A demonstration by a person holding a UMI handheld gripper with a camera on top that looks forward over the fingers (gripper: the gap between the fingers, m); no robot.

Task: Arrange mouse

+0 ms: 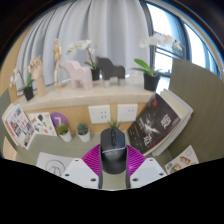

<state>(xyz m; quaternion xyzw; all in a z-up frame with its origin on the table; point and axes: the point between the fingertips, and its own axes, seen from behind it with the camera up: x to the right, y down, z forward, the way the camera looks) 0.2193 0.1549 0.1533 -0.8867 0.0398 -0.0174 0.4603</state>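
Note:
A dark grey and black computer mouse [112, 146] lies lengthwise between my gripper's [112, 154] two fingers, its tail end towards me. The magenta pads [92, 158] press against its left and right sides, so the gripper is shut on it. The mouse sits over the beige desk top [140, 150]; I cannot tell whether it rests on the desk or is lifted off it. Its front end points at the white back panel of the desk.
A black pad with a red and white design [156, 122] lies tilted just right of the mouse. Two small potted plants [63, 128] stand to the left, by printed sheets [24, 124]. Wall sockets [98, 112] and a shelf with orchids [88, 58] lie beyond.

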